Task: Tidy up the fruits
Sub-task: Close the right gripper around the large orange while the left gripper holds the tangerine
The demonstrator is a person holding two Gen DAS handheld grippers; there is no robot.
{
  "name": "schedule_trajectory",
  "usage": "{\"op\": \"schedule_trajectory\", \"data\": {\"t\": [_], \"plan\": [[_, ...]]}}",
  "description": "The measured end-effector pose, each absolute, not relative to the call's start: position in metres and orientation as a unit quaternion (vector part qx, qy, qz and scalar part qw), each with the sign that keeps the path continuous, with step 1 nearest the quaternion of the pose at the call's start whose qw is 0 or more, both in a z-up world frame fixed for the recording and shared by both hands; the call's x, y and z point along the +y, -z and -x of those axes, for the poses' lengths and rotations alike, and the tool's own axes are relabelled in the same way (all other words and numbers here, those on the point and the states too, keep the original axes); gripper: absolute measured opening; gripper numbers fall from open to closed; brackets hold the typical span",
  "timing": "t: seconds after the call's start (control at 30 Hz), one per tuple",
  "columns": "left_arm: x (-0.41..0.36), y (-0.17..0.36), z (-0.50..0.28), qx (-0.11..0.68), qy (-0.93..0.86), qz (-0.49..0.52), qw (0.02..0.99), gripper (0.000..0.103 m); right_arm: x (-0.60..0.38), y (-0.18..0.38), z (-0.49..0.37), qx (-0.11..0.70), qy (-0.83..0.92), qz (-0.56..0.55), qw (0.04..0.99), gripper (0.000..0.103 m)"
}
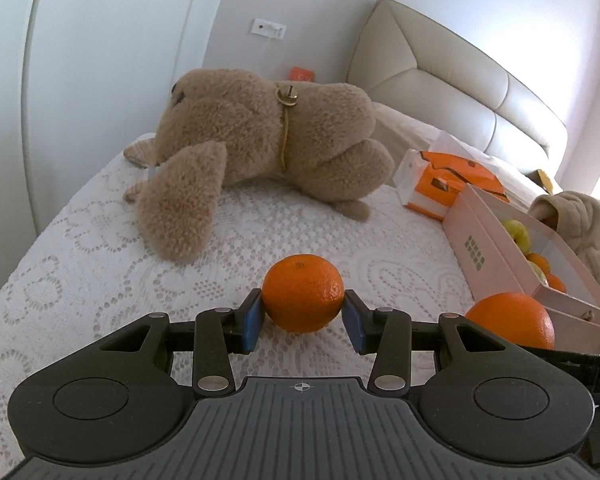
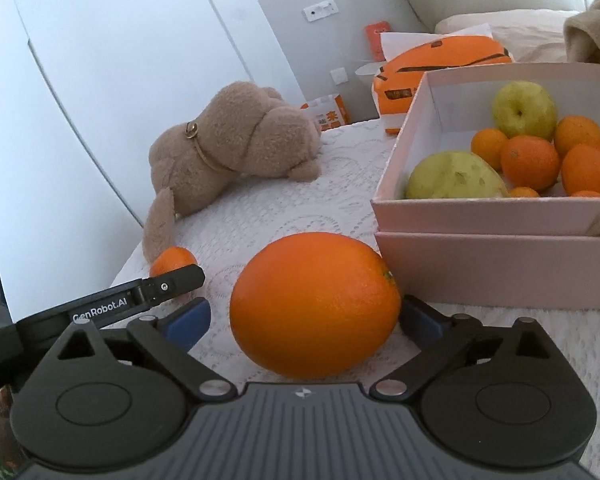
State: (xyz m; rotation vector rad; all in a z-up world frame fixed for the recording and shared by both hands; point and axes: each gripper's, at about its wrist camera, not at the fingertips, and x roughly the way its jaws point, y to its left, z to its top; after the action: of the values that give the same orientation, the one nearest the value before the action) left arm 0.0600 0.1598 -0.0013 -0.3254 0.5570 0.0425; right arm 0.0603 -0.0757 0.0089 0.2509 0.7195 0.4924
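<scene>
Your left gripper [image 1: 304, 318] has its blue pads pressed on either side of a small round orange mandarin [image 1: 303, 293], which rests on the white lace bedcover [image 1: 100, 264]. Your right gripper [image 2: 306, 320] stands spread wide around a large smooth orange [image 2: 315, 305]; there is a clear gap at the left pad, while contact at the right pad cannot be confirmed, so no grip is established.

The large orange lies directly ahead between the right fingers, its long axis running left to right across them. The open pink cardboard box [image 2: 496, 216] sits just beyond it to the right, already holding green and orange fruit. The right gripper is the nearer to that box; the mandarin must travel right, across the large orange.

A brown plush toy [image 1: 260, 140] lies at the far left.

Legible writing: "GenRobot.AI" on the left gripper's finger in the right wrist view. The box's side print is unreadable.
</scene>
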Motion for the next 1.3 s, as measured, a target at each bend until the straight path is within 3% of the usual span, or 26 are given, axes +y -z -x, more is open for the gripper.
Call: {"op": "schedule_trajectory", "data": {"t": [0.27,0.63,1.07,1.2,1.3], "plan": [[0.16,0.001,-0.058,0.27,-0.021,0.158,0.95,0.047,-0.068,-0.012,-0.056,0.357,-0.246,-0.084,0.897,0.102],[0.16,-0.002,-0.052,0.256,-0.012,0.164,0.953,0.047,-0.052,-0.036,-0.037,0.302,-0.218,-0.032,0.927,0.074],[0.163,-0.005,-0.047,0.245,-0.006,0.174,0.954,0.047,-0.032,-0.043,-0.015,0.269,-0.258,0.038,0.927,0.074],[0.165,-0.005,-0.045,0.242,-0.003,0.181,0.953,0.047,-0.03,-0.034,-0.014,0.286,-0.254,0.05,0.923,0.066],[0.165,-0.006,-0.045,0.242,-0.002,0.182,0.953,0.047,-0.031,-0.034,-0.013,0.29,-0.252,0.056,0.922,0.066]]}}
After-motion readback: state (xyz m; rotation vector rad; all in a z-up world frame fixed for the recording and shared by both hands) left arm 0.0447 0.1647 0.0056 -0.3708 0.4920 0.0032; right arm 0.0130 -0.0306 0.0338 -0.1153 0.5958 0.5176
